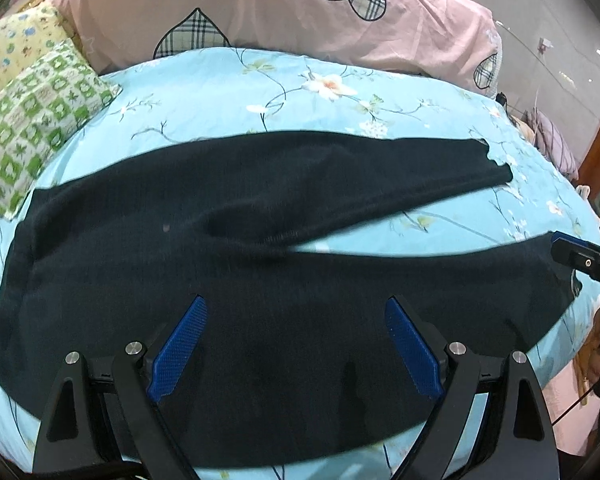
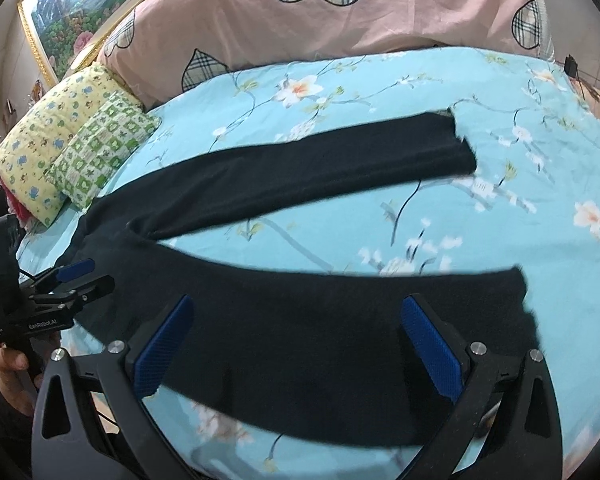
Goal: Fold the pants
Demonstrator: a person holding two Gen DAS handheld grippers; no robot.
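Plainly, pants cover floral bedsheet.

Dark, fine-ribbed pants lie spread flat and unfolded on a light-blue floral bedsheet, waist toward the left, the two legs extending rightward. The legs diverge in a narrow V from the crotch, exposing a wedge of sheet between them; the far leg's cuff shows an uneven edge

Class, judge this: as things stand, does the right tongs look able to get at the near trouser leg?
Probably yes: the right tongs are open over the near trouser leg, nothing between.
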